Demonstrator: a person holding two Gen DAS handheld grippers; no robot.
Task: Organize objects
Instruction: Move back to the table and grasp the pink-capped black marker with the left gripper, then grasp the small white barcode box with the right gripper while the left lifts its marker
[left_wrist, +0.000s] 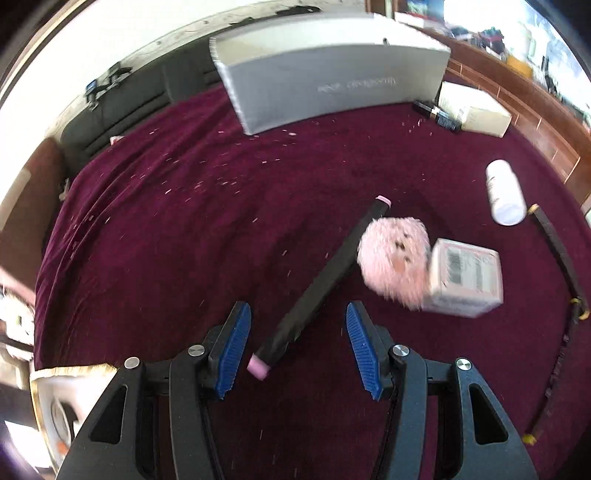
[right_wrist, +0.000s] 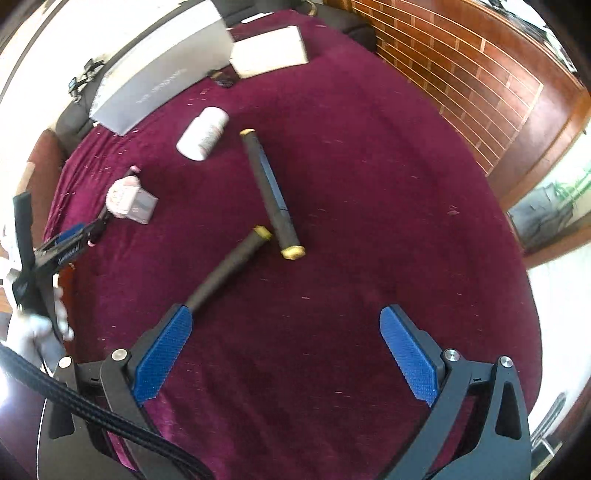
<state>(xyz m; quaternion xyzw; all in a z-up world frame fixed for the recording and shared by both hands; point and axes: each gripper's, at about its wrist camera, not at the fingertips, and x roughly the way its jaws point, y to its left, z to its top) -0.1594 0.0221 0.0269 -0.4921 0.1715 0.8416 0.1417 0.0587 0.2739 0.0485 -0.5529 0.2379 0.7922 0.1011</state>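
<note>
A long black stick with pink end caps (left_wrist: 325, 280) lies on the maroon cloth (left_wrist: 184, 229). Its near end lies between the fingers of my open left gripper (left_wrist: 299, 343), untouched. A pink fluffy ball (left_wrist: 391, 258) and a small pink-white box (left_wrist: 465, 280) lie right of it. A white bottle (left_wrist: 504, 192) (right_wrist: 203, 133) lies on its side. Two black sticks with yellow caps (right_wrist: 271, 192) (right_wrist: 225, 269) lie on the cloth ahead of my open, empty right gripper (right_wrist: 284, 354). The left gripper also shows at the right wrist view's left edge (right_wrist: 70, 243).
A large grey box (left_wrist: 332, 81) (right_wrist: 162, 77) and a white box (left_wrist: 472, 107) (right_wrist: 269, 51) stand at the cloth's far side, a small dark object (left_wrist: 437, 114) between them. A wooden panelled wall (right_wrist: 461, 74) runs along the right. A black cable (right_wrist: 92, 413) crosses the lower left.
</note>
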